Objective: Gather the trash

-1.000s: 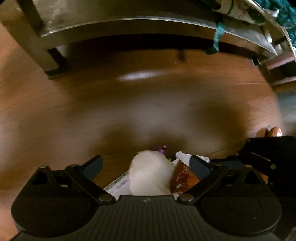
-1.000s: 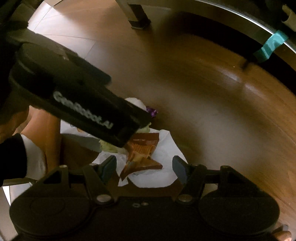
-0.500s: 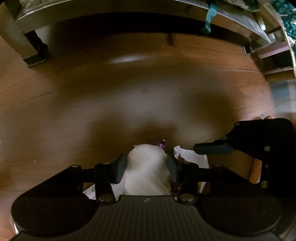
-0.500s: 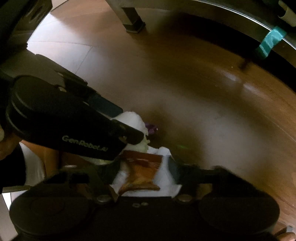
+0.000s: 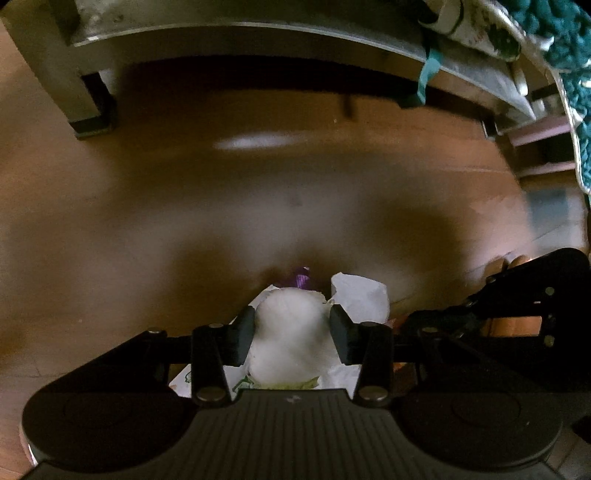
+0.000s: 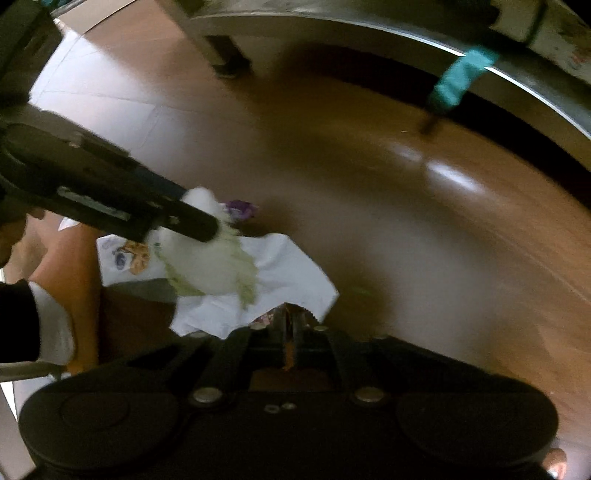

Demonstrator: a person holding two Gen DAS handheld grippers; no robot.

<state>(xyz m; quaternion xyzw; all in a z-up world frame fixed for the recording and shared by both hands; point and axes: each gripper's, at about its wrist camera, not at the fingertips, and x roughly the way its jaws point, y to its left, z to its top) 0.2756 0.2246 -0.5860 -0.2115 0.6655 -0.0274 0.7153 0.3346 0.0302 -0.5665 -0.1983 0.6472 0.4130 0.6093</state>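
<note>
My left claw [image 5: 291, 332] squeezes a soft white ball of paper [image 5: 290, 339]. One pad presses on each side of the ball. From my right camera, the ball has pale green bits along its edge, and it sits over a flat white sheet [image 6: 291, 273].

My right claw [image 6: 290, 332] is clenched tight on a thin orange wrapper [image 6: 288, 354]. Only a narrow strip of the wrapper shows between the pads. This claw has just been closing, and the wrapper is between its pads.

Just beside the ball, on the right side, a white crumpled paper [image 5: 360, 295] lies on the floor [image 5: 184, 221]. Right past the ball there is a small purple scrap [image 5: 301, 278]. To the left of the sheet, a paper with printed pictures [image 6: 123, 258] peeks out from under my left claw.

All the trash is together in one small spot on the brown wood floor.

Far off stands a gray table [image 5: 221, 33] with a thick leg [image 5: 81, 96]. A teal ribbon [image 5: 428, 72] hangs down from its edge. It is dark under the table.
</note>
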